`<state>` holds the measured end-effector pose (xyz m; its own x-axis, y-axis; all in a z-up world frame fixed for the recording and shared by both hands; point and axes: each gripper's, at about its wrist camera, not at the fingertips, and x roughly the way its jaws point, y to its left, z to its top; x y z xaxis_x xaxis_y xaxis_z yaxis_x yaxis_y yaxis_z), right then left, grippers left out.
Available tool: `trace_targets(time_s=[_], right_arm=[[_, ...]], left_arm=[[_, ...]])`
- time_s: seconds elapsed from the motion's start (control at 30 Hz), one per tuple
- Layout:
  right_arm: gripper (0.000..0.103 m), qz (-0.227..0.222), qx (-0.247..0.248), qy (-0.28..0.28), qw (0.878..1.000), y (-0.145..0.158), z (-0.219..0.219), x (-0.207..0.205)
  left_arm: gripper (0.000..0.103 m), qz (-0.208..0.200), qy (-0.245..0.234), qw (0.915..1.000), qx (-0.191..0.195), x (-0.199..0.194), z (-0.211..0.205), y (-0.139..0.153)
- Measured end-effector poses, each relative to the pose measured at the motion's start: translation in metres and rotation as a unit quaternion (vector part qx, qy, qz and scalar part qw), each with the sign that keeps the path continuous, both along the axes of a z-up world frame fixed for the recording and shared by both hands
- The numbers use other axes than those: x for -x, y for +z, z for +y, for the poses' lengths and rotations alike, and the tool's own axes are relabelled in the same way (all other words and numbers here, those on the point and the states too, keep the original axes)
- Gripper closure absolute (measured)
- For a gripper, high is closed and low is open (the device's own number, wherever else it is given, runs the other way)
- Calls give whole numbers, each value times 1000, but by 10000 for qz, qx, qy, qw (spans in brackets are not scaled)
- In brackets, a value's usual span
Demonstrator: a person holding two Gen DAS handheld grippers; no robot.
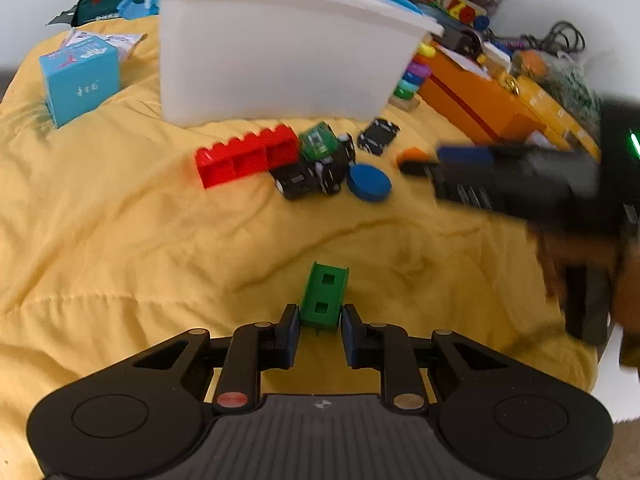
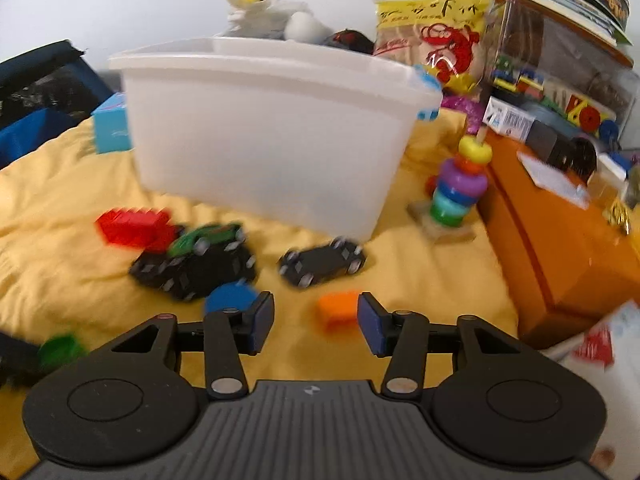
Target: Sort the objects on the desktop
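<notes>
The green block (image 1: 325, 297) lay on the yellow cloth (image 1: 120, 240), tilted on its side so that its two square holes faced up, and its near end sat right between the fingertips of my left gripper (image 1: 319, 330); the blue pads stood on either side of it, very close, though I could not tell whether they were pressing on it or just short of touching. Farther out on the cloth lay the red brick (image 1: 246, 155), with a small green car (image 1: 319, 142) perched on a black car (image 1: 314, 174) right beside it, a blue disc (image 1: 369, 182) just to the right of those, and a second black car (image 1: 378, 135) a little beyond. My right gripper (image 2: 316, 322) had its jaws spread wide with nothing between them, and an orange block (image 2: 338, 307) lay on the cloth just ahead of the gap. Behind all of it stood the white plastic bin (image 1: 280, 60), with a light blue box (image 1: 80, 80) to its left and a ring stacker (image 2: 460, 188) to its right, next to an orange box (image 2: 560, 240).
</notes>
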<state>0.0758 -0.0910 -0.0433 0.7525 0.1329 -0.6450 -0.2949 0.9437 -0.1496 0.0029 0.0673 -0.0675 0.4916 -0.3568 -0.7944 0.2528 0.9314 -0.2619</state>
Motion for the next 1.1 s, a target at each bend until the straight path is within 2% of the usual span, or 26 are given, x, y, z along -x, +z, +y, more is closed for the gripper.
trace_targets(time_s=[0.07, 0.2, 0.23, 0.27, 0.3, 0.4, 0.53, 0.7, 0.77, 0.87, 1.1], right_arm=[[59, 76, 81, -123, 9999, -3, 5, -15], [58, 413, 376, -427, 9975, -16, 9, -34], [62, 422, 426, -414, 9973, -18, 7, -33], [77, 467, 379, -336, 9976, -19, 2, -30], [85, 480, 307, -269, 9980, -20, -2, -27], [86, 450, 258, -249, 9983, -19, -16, -14], [86, 498, -261, -128, 9983, -11, -31, 5], [86, 326, -823, 953, 9915, 3, -19, 43], [86, 437, -807, 1253, 9879, -5, -8, 52], [86, 710, -829, 1413, 9839, -18, -2, 54], [79, 574, -733, 1443, 9851, -21, -8, 60]], left_arm=[[77, -12, 35, 10000, -8, 2, -1, -1], [77, -34, 83, 10000, -26, 3, -3, -1], [77, -49, 63, 10000, -54, 4, -4, 0], [75, -63, 45, 9999, -83, 4, -5, 0], [75, -79, 31, 9999, -113, 5, -6, 0], [72, -67, 55, 9999, -68, 4, -5, -1], [68, -56, 117, 9999, 31, 4, -4, -1], [57, -87, 165, 9998, 56, 4, -6, 0], [54, -98, 163, 9998, 32, 4, -7, 0], [54, -113, 163, 9998, -8, 4, -8, 0], [54, -163, 187, 9997, -73, 8, -7, 0]])
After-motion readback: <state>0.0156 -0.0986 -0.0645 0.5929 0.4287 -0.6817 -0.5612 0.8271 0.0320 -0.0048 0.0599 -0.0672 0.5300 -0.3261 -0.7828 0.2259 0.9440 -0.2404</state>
